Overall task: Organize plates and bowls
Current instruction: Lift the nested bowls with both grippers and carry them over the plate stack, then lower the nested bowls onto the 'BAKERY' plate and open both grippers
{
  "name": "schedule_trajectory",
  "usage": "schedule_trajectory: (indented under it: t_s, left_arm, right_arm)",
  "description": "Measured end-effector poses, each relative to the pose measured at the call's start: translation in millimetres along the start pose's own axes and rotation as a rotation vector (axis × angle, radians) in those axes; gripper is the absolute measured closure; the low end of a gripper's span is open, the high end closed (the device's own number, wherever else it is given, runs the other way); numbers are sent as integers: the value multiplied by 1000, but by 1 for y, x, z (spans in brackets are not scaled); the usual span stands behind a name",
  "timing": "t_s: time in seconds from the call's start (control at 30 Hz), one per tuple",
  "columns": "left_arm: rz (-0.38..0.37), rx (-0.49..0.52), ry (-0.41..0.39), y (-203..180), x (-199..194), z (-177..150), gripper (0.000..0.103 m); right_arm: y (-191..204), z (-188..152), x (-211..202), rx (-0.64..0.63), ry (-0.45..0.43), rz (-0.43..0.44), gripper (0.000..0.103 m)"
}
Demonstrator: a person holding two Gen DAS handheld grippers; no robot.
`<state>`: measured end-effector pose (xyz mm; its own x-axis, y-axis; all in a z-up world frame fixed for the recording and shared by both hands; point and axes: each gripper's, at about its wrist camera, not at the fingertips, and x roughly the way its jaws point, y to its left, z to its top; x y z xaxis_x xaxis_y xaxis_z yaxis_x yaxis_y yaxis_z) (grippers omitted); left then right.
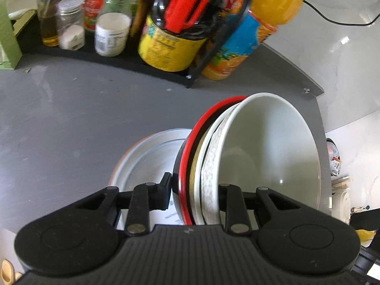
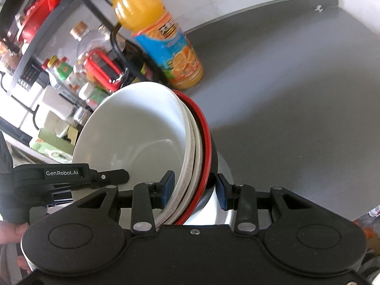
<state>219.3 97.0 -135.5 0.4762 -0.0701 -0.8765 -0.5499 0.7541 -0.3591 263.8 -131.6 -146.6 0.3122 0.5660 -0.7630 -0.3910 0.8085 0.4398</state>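
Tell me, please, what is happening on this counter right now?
A person with a handheld gripper in each hand is tidying dishes on a grey counter. Both grippers straddle the rim of a nested stack of bowls: a large white bowl innermost, a patterned one next, a red-rimmed black bowl outermost. The left gripper looks clamped on the rims; the right gripper shows a gap at one pad. The stack is tilted over a white plate, beside an orange juice bottle.
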Motion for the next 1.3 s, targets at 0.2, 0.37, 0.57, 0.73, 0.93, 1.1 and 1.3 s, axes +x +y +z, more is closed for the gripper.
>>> schedule_trajectory:
  t_s: [0.2,0.37,0.57,0.73,0.93,1.1,1.3]
  left_arm:
    - [14,-16,21,21,2,0,78]
    - [15,-11,46,30,7,-2,78]
    - [10,-3,78,36,16,-4,77]
    - [-5,18,80,37,17,-1,77]
    - [-20,60,93,37,17,0,77]
    - [-28,75,112,35,22,1,75]
    - [-27,163,126,25,23,10,63]
  right_arm:
    - [11,-10,11,-12,34,-2,67]
    - [15,-13,15,-4,56,-14,67]
    - [14,-14,19,14,64,-29,66]
    - [16,-14,20,15,53,-36,66]
    - [14,-17,19,37,45,-33,64]
    - [15,-18,19,51,38,-40,62]
    - [18,-20,12,39,15,-46,56]
